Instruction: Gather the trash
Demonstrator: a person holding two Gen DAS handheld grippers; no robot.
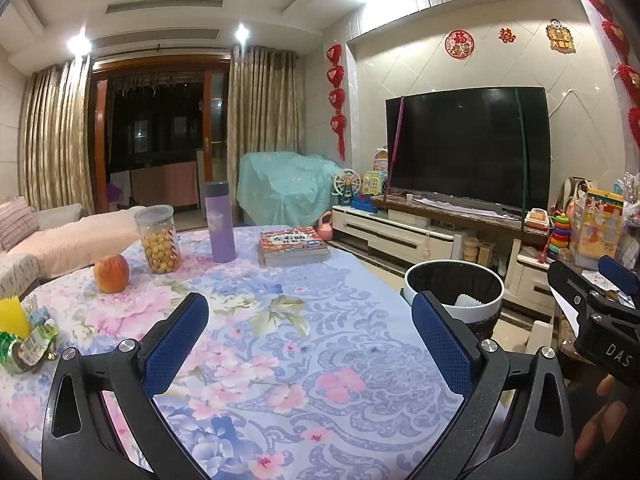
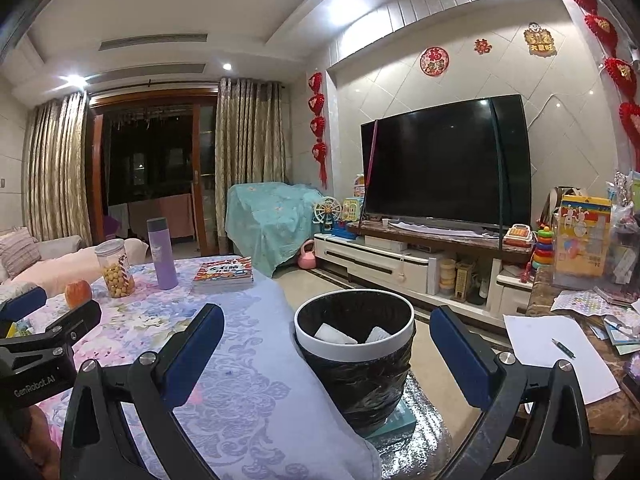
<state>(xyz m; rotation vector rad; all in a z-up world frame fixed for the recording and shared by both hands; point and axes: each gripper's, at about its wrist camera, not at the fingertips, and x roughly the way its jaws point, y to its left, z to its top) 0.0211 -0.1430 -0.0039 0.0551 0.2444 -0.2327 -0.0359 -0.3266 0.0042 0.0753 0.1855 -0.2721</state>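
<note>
My left gripper [image 1: 310,344] is open and empty above the floral tablecloth [image 1: 280,360]. At the table's left edge lie crumpled green-and-white wrappers [image 1: 34,344] and a yellow paper piece [image 1: 12,316], left of my left finger. A black-lined bin with a white rim [image 1: 412,280] stands off the table's right side and holds white crumpled paper [image 1: 468,301]. My right gripper [image 2: 328,356] is open and empty, hovering just in front of the bin [image 2: 356,384]; two white paper pieces [image 2: 334,334] lie inside. Each gripper shows at the edge of the other's view.
On the far half of the table stand an apple [image 1: 112,273], a jar of yellow balls [image 1: 158,239], a purple bottle [image 1: 220,222] and stacked books [image 1: 294,244]. A side table with paper sheets and a pen [image 2: 564,348] is to the right. A TV cabinet [image 2: 400,264] lies beyond the bin.
</note>
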